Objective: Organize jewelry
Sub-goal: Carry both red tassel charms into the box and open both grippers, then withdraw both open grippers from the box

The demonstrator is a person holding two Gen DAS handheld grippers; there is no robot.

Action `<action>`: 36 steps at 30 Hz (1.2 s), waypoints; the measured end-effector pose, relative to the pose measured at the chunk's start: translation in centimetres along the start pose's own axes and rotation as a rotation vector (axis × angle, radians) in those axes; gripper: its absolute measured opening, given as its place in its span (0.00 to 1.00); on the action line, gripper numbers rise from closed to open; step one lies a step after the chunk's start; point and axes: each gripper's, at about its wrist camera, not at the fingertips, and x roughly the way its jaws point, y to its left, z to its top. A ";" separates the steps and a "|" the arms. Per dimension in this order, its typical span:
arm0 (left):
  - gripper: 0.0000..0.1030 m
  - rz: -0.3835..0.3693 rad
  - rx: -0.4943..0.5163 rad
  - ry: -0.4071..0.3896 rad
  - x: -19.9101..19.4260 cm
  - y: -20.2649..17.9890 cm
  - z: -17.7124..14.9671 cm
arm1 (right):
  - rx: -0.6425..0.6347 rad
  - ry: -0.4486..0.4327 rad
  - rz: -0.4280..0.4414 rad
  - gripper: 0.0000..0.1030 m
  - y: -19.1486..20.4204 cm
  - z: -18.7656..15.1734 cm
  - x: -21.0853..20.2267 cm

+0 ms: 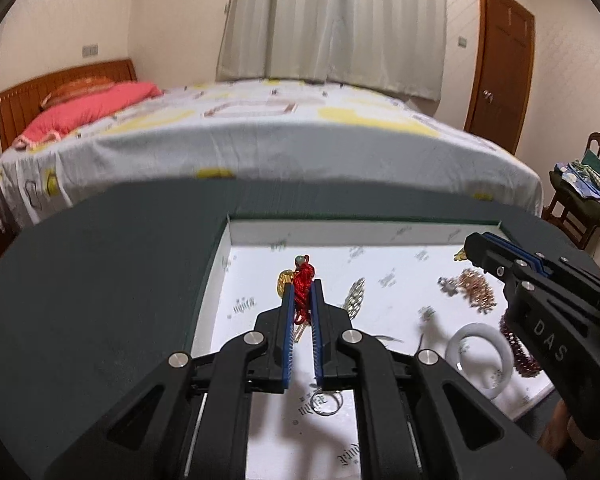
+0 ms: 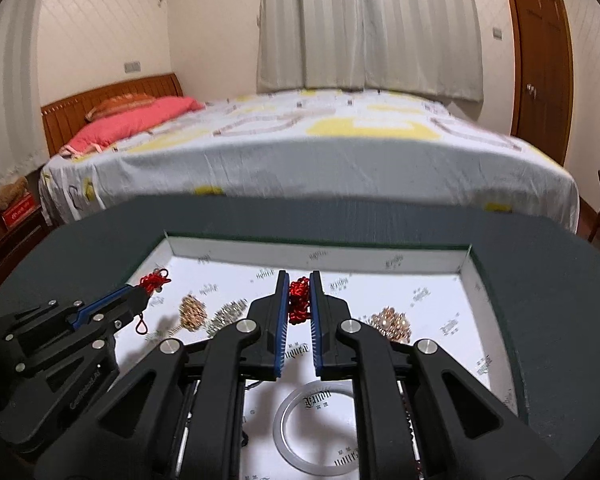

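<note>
Now both tongs are clamped: left gripper (image 1: 303,294) on a red cord (image 1: 302,280), right gripper (image 2: 299,294) on a red beaded piece (image 2: 299,300), both above the white tray (image 2: 466,280). I'd set each down apart (clear of the bangle (image 2: 316,426)), releasing low.

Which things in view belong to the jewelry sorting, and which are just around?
Job:
red cord ornament in left hand-held gripper
red beaded bracelet in right hand-held gripper
white bangle
rose-gold chain pile
white shallow box

Around:
bed
wooden door
</note>
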 end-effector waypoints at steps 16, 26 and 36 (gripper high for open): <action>0.09 -0.013 -0.017 0.122 2.5 0.6 -0.3 | 0.004 0.133 -0.031 0.16 0.0 -0.4 3.2; 0.30 -0.010 -0.011 0.133 2.7 0.4 -0.3 | 0.002 0.113 -0.038 0.41 0.0 -0.5 2.7; 0.52 -0.012 0.009 0.133 2.9 -0.2 -0.2 | 0.014 0.113 -0.048 0.47 -0.4 -0.7 2.3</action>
